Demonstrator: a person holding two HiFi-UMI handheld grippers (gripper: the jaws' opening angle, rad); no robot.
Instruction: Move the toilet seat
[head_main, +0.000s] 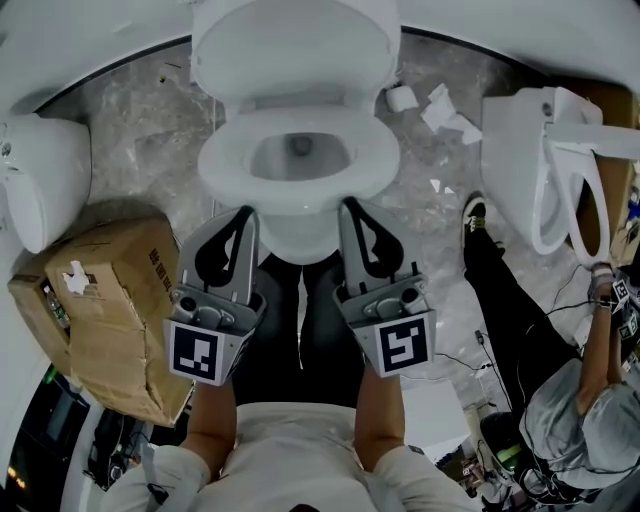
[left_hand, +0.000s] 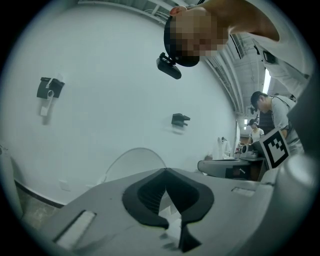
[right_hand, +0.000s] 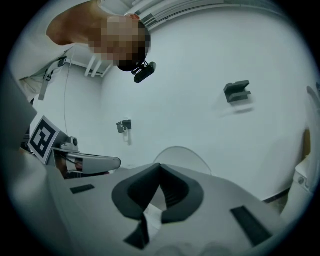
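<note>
Toilet seat (head_main: 300, 196) just beyond hand-held grippers (head_main: 246, 210) (head_main: 349, 204)

The white oval seat (head_main: 300, 196) lay lowered over the bowl (head_main: 300, 240), its broad ring unbroken around the opening and its front edge nearest the person. Behind it, the lid (head_main: 295, 45) stood raised.

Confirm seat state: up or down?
Down. In the head view the seat lies over the bowl, while the lid stands raised behind it. Whether its front edge is slightly lifted, cannot tell.
</note>
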